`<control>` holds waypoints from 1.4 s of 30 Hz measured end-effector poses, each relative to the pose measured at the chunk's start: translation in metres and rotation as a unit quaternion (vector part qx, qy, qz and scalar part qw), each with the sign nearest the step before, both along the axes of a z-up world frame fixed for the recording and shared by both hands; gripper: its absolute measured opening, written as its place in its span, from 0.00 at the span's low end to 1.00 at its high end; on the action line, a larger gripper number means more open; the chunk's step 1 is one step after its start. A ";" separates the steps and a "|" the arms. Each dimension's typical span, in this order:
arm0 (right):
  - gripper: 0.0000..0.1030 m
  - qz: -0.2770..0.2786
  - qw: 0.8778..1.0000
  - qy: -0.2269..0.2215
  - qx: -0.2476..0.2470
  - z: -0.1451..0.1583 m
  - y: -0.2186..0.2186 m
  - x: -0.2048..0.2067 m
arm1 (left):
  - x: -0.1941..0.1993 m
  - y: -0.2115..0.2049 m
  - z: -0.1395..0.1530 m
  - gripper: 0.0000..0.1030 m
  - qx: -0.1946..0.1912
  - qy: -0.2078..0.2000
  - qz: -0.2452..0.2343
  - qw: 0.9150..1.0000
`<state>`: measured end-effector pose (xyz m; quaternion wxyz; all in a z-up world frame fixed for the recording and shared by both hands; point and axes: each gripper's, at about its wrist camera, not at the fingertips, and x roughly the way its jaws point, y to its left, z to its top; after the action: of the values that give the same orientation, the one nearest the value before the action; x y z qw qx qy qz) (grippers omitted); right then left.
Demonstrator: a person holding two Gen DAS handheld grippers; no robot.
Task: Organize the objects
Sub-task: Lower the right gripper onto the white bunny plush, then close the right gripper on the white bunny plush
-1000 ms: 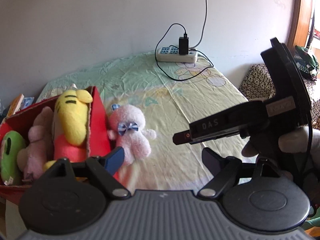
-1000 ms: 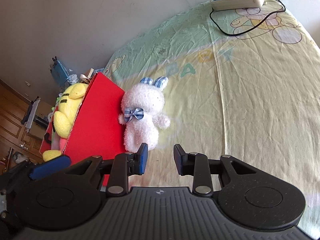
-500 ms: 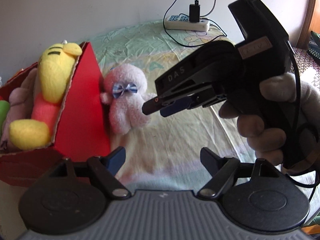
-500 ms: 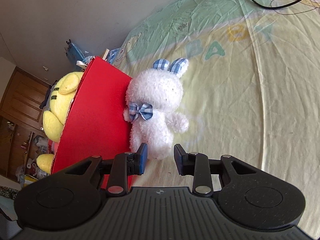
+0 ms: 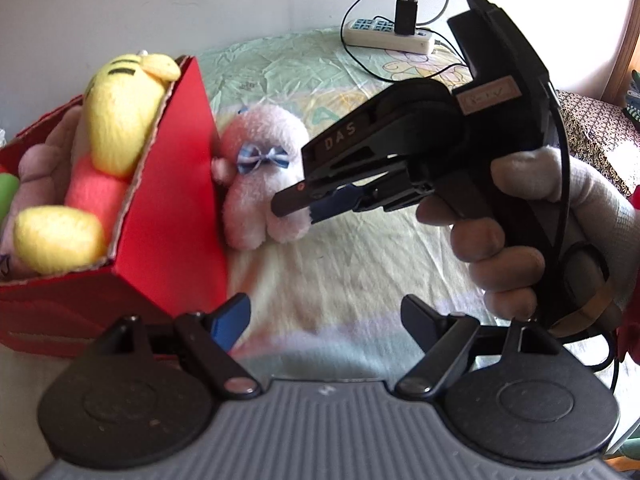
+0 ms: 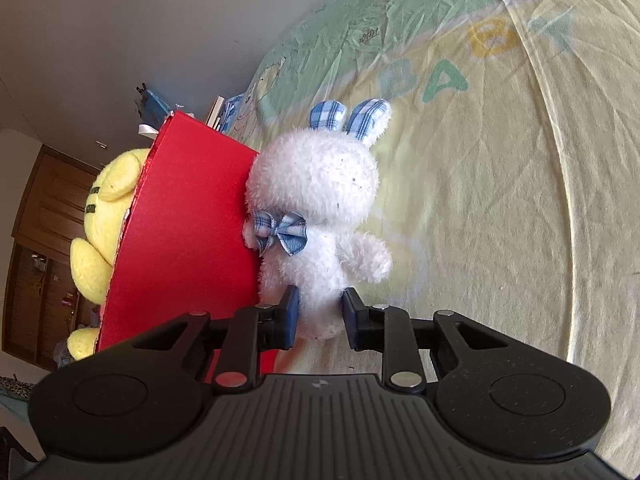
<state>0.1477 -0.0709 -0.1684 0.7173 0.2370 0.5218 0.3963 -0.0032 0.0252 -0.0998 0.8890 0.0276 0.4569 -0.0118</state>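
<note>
Both right hand-held gripper [image 6: 319,314] fingers pinch white bunny [image 6: 320,208].

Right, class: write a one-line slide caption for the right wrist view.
Right gripper shut on the white plush bunny, which leans against the red box on the bed sheet.

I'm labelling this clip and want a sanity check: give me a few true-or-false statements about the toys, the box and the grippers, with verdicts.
1. The right gripper is shut on the white bunny. True.
2. The bunny lies inside the red box. False: it lies on the bedsheet, against the box's outer wall.
3. A yellow plush sits in the box. True.
4. The left gripper holds the yellow plush. False: it is open and empty.
5. The bunny wears a red bow. False: its bow is blue plaid.
</note>
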 end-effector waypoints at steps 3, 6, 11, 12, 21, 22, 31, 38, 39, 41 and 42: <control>0.21 -0.001 1.000 -0.003 0.001 0.004 -0.007 -0.006 | -0.001 0.001 0.001 0.81 -0.004 -0.001 -0.001 1.000; 0.21 0.005 1.000 -0.013 -0.003 0.011 -0.020 -0.017 | -0.004 0.001 0.005 0.81 -0.009 -0.005 -0.005 1.000; 0.21 0.006 1.000 -0.011 -0.015 0.014 -0.052 -0.041 | -0.011 0.002 0.013 0.81 -0.024 -0.011 -0.013 1.000; 0.21 0.006 1.000 -0.009 -0.017 0.014 -0.058 -0.047 | -0.013 0.003 0.013 0.81 -0.028 -0.010 -0.013 0.999; 0.28 0.017 0.999 -0.010 -0.041 0.014 -0.074 -0.076 | -0.018 0.000 0.017 0.81 -0.059 -0.009 -0.027 0.998; 0.27 0.013 0.999 -0.012 -0.041 0.015 -0.076 -0.075 | -0.016 -0.001 0.016 0.82 -0.059 -0.010 -0.028 0.998; 0.30 -0.016 0.999 -0.034 -0.018 0.020 -0.077 -0.049 | 0.008 -0.012 -0.002 0.83 -0.055 0.013 -0.015 0.998; 0.41 0.015 1.000 0.013 0.020 -0.003 -0.056 -0.032 | 0.029 -0.001 -0.020 0.74 -0.083 0.045 0.008 0.996; 0.41 0.020 0.999 0.017 0.024 -0.004 -0.053 -0.032 | 0.031 0.001 -0.023 0.72 -0.088 0.051 0.010 0.995; 0.43 0.026 0.999 0.019 0.031 -0.005 -0.047 -0.031 | 0.034 0.005 -0.028 0.72 -0.100 0.061 0.017 0.993; 0.43 0.028 0.999 0.024 0.036 -0.005 -0.044 -0.031 | 0.035 0.006 -0.030 0.71 -0.103 0.064 0.020 0.992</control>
<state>0.1168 -0.1150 -0.1737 0.6842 0.2571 0.5310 0.4287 0.0313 0.0317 -0.1296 0.8562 -0.0742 0.5094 -0.0432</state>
